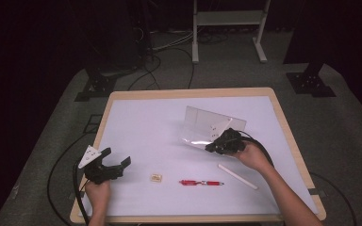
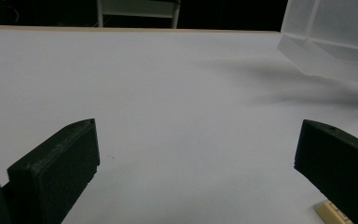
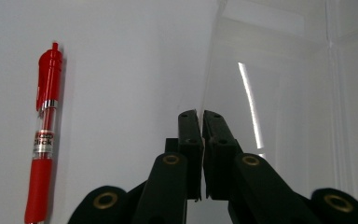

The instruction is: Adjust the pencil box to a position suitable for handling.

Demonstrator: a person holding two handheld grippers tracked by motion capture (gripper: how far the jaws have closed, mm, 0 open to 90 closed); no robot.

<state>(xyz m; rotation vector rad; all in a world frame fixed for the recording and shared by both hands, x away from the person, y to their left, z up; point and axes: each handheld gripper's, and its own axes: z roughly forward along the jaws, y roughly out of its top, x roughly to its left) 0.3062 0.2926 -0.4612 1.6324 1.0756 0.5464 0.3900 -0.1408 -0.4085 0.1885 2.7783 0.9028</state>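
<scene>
A clear plastic box [image 1: 206, 126] stands open on the white table [image 1: 141, 122], its lid raised toward the far side and its tray tipped up off the surface; nothing can be made out inside it apart from a white label on its wall. The right gripper [image 1: 210, 147] has its jaws clenched on the near edge of that box: in the right gripper view [image 3: 201, 114] the transparent wall [image 3: 279, 93] runs straight into the narrow slit between the two pads. The left gripper [image 1: 118, 157] rests well apart at the near left of the table, jaws spread wide with bare table between them [image 2: 196, 140]. A white stick [image 1: 237, 176] lies just beside the right hand [image 1: 252, 155], a red pen [image 1: 201, 182] near the front edge, and a small tan eraser [image 1: 156, 177] between pen and left gripper. In the left gripper view the eraser [image 2: 333, 214] is cut off behind the right-hand jaw.
</scene>
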